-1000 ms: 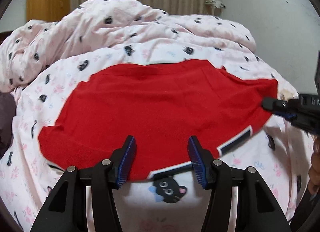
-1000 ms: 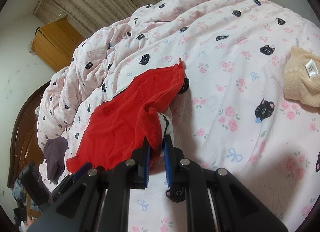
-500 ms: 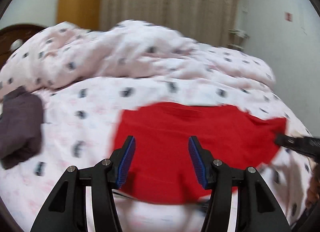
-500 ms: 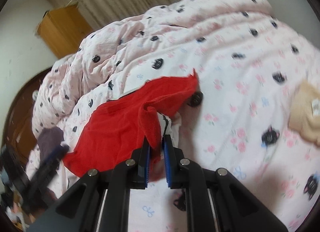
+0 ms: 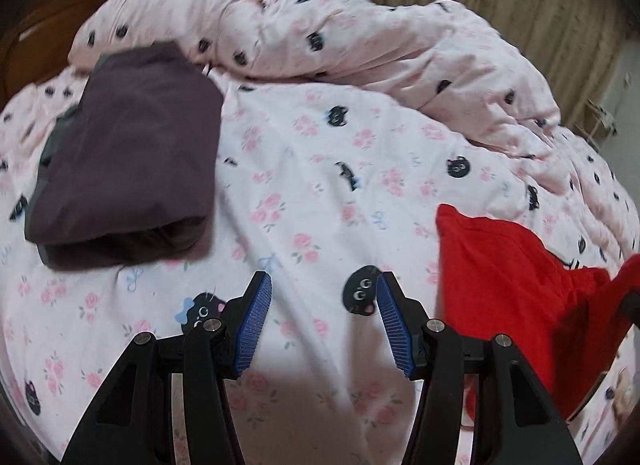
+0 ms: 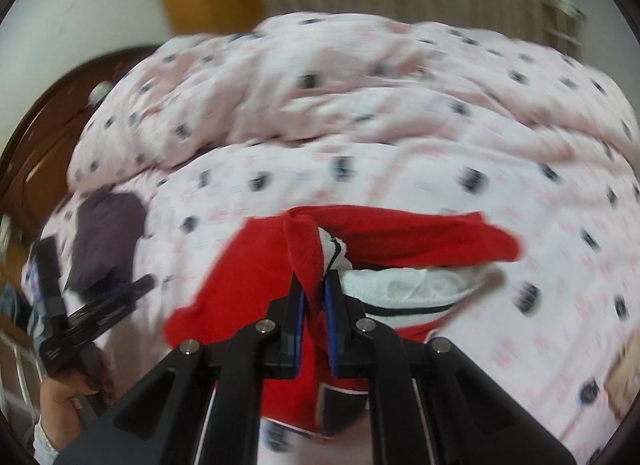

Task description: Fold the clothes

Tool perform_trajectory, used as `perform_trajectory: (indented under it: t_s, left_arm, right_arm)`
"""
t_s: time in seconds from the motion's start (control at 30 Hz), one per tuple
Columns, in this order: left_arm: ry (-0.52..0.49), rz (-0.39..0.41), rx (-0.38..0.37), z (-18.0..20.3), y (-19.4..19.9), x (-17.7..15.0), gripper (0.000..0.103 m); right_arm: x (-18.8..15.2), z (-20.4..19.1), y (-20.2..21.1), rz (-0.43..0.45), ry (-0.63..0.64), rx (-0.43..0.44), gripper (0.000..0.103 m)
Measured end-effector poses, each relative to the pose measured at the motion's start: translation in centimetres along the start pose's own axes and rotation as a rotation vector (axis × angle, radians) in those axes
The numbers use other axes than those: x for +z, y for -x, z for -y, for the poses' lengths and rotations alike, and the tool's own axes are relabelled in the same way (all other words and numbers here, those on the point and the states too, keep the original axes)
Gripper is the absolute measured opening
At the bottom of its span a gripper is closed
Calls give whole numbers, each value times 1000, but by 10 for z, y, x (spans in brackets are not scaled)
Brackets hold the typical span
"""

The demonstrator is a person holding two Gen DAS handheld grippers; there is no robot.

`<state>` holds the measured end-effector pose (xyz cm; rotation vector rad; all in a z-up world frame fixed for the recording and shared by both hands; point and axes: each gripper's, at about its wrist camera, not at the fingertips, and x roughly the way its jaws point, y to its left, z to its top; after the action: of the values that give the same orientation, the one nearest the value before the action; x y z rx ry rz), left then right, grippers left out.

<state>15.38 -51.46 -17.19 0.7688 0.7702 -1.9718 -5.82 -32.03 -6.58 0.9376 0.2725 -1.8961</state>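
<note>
right gripper [image 6: 314, 289]: jaws clamped on a bunched fold of the red top [image 6: 248, 273]; they have just been closing a little further, cloth between the pads. Grip sits at a gather, not a clean edge.
left gripper [image 5: 318, 321]: jaws apart, nothing between them, over bare bed [image 5: 320, 169] cover; in the right view it sits off at the bed's left side, clear of the top.
red top: mid-bed, partly lifted and crumpled; white lining and a dark stripe hang open below the raised fold. In the left view it lies at the right edge [image 5: 500, 285].
purple stack [image 5: 128, 153]: folded, toward the bed's left side, near the headboard end; well apart from the top.
quilt [image 5: 360, 25]: heaped along the far edge.
risk 1: one-point hold. Likely the top swings and the fold collapses or twists.
risk 2: bunch may hold several layers; pulling could drag the lower layer and undo what's laid flat.
risk 3: thick gather could creep out of the pads if tugged fast.
risk 4: right view is heavily blurred, so edge alignment is hard to judge.
fix: left gripper probably needs a second corner before laying down.
</note>
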Motion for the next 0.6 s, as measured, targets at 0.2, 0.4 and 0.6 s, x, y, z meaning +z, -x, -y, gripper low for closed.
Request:
perform_trajectory:
  t_s: [0.2,0.4,0.6]
  left_arm:
    - [32,-12,-19,-7,0,3,49]
    - [40,-32,-45,-7,-1,4,49]
    - [29,-37,-73,-3,1,3,49]
  right_arm:
    - [-19,-75,-31,-104,215,108,10]
    - [-64,-97,-63,-228,313,112,10]
    - [-67,-90,-56,-221,289,132,10]
